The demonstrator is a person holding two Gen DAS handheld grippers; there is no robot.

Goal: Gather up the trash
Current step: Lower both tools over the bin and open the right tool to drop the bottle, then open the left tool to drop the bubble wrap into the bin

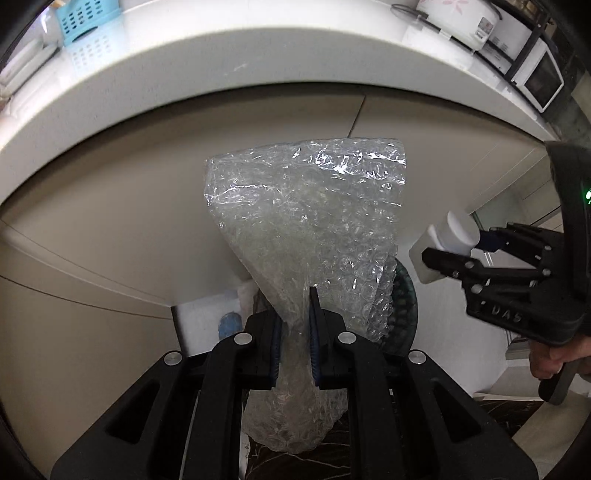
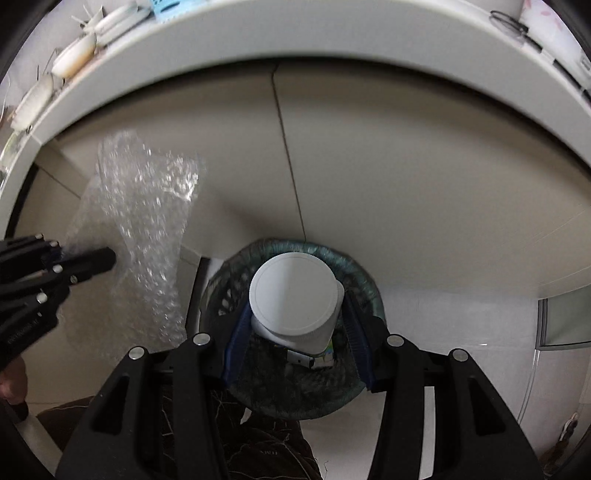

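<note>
A clear sheet of bubble wrap (image 1: 306,221) is pinched between the blue pads of my left gripper (image 1: 295,332), fanning out ahead of the fingers and trailing below them. The same bubble wrap (image 2: 144,229) and left gripper (image 2: 74,258) show at the left of the right wrist view. My right gripper (image 2: 295,332) is shut on a white plastic bottle (image 2: 295,295) with a round white cap, held straight above a dark mesh trash bin (image 2: 362,291) that has some litter inside. In the left wrist view the right gripper (image 1: 454,251) and its bottle (image 1: 447,240) are at the right, and the bin (image 1: 404,306) peeks out behind the wrap.
A white countertop edge (image 1: 221,85) arcs across the top, above beige cabinet doors (image 2: 369,166). On the counter stand a turquoise basket (image 1: 85,18), a rice cooker (image 1: 458,18), a microwave (image 1: 539,77) and stacked dishes (image 2: 74,55). Dark marbled floor (image 2: 269,450) lies below.
</note>
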